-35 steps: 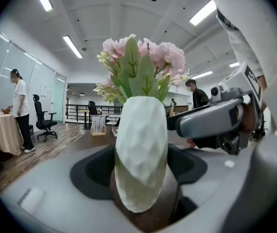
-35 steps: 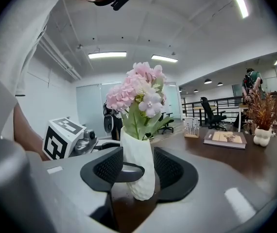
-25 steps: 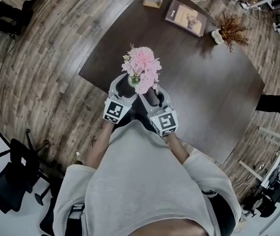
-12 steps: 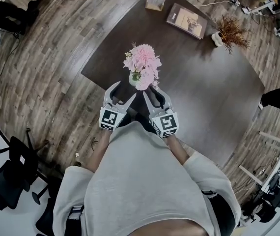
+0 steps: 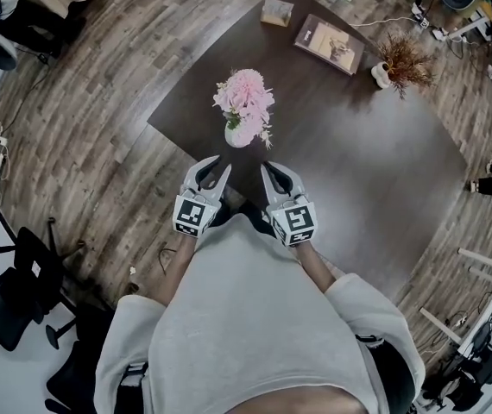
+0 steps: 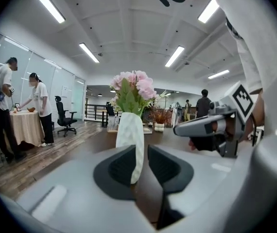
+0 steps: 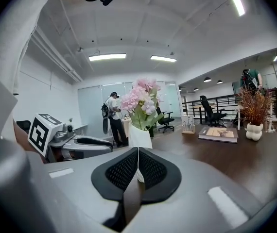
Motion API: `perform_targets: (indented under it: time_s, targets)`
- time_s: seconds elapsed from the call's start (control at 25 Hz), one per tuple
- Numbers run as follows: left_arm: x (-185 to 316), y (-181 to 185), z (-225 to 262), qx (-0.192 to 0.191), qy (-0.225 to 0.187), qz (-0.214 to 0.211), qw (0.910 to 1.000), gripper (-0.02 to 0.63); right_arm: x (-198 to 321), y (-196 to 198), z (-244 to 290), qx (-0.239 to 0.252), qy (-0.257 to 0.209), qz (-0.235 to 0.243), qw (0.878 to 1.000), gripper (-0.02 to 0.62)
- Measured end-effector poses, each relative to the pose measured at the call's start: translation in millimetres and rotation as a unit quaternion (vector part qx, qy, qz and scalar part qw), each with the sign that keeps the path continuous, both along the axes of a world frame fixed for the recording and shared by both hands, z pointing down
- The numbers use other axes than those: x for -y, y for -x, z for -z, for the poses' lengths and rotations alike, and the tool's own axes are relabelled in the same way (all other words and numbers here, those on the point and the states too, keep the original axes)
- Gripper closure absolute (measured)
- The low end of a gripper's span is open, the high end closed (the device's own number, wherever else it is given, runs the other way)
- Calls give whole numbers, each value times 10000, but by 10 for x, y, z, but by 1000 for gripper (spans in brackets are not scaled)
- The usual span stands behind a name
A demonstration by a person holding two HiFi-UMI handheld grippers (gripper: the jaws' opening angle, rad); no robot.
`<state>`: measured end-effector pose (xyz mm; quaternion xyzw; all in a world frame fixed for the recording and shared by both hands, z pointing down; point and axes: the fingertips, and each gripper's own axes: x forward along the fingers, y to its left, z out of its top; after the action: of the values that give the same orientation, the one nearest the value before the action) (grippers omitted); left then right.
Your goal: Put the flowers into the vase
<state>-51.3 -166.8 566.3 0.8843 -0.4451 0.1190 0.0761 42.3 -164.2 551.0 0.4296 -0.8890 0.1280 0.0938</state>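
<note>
Flowers (image 5: pixel 244 97), a pink bunch with green leaves, stand in the white vase (image 5: pixel 238 134) near the front corner of the dark table (image 5: pixel 358 162), seen from the head view. The left gripper (image 5: pixel 214 163) and right gripper (image 5: pixel 274 169) sit side by side on the person's side of the vase, clear of it and holding nothing. A book (image 5: pixel 329 44), a small box (image 5: pixel 277 12) and a dried arrangement (image 5: pixel 404 59) lie well apart at the far side.

Left gripper view: the jaws have just been closing and now stand a narrow slit apart, with nothing between them. The upright, faceted vase shows beyond that gap with the blooms spreading over its mouth, and the right gripper points the same way just to the side.

Right gripper view: the right gripper's ribbed pads (image 7: pixel 121 171) meet in a single seam, fully closed and empty. Vase and flowers rise straight ahead, and the left gripper lies alongside.

By the look of it the placing is done and what remains is leaving the arrangement undisturbed. The vase is slim and carries a broad head of blooms, so it would likely tip at a nudge. The sound course is to keep both grippers low, level and away from the overhanging stems, and to check that the bunch sits upright.
</note>
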Motion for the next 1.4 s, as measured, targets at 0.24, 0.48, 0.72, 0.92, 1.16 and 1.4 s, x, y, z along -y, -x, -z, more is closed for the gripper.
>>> perform_targets:
  time_s: [0.24,0.48,0.72,0.92,1.16,1.4]
  targets:
    - [-201,-111,16,-38,94,-36,9999,595,-136,-108,76,50,-54,-11,10000,595]
    - [-349,-140,198,-242,20,-95,9997,595,-313,-34,138,359,49,184,9992,596]
    - [-819,8,304,-211,-154,-177,9995,595,-757,125,190,345,-39,177,9992,597]
    - [-1445,142,335,-232,-230,-245,9992,595,-1361,182,248,300,-147,-138,9993,597]
    - [-2167,145,352,-315,-248,-340,9986,595,-2067,128,295,222,-279,-443,9984,598]
    - [-2634,93,384,-353,-291,-449,9979,595,-2552,3,333,175,-388,-689,9967,598]
